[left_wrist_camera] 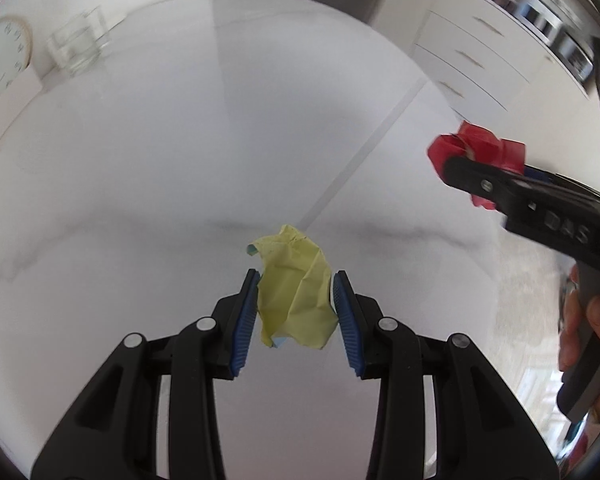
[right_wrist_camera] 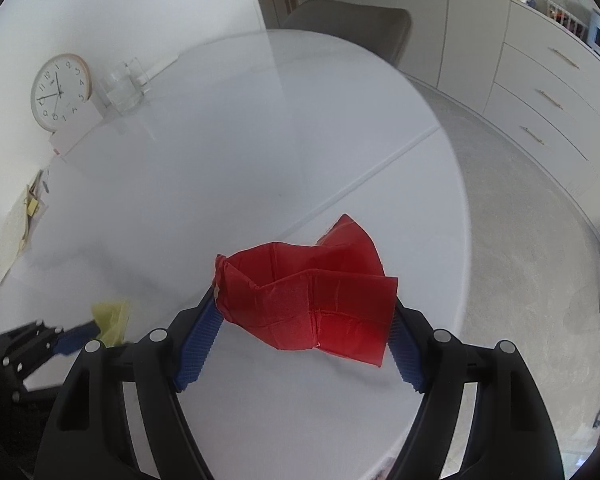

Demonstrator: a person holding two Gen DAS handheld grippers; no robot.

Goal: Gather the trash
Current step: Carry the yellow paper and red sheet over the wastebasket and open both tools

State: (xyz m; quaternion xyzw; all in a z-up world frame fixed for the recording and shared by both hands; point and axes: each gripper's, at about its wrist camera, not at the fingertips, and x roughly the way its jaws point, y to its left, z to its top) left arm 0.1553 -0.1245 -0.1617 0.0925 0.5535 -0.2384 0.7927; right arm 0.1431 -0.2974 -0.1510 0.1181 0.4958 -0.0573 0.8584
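My left gripper (left_wrist_camera: 296, 280) is shut on a crumpled yellow paper (left_wrist_camera: 296, 284), held between its blue pads above the white round table (left_wrist_camera: 160, 168). My right gripper (right_wrist_camera: 306, 300) is shut on a crumpled red paper napkin (right_wrist_camera: 308, 296), held above the table's right side. In the left wrist view the right gripper (left_wrist_camera: 456, 160) shows at the right with the red napkin (left_wrist_camera: 480, 144) in it. In the right wrist view the left gripper (right_wrist_camera: 80, 332) shows at the lower left with the yellow paper (right_wrist_camera: 112, 316).
A round clock (right_wrist_camera: 60, 90) leans on the wall at the table's far left, next to a clear glass jug (right_wrist_camera: 122, 86) and a white card (right_wrist_camera: 76, 128). Papers (right_wrist_camera: 20, 216) lie at the left edge. A grey chair (right_wrist_camera: 352, 24) stands behind the table. Drawers (right_wrist_camera: 548, 92) stand at the right.
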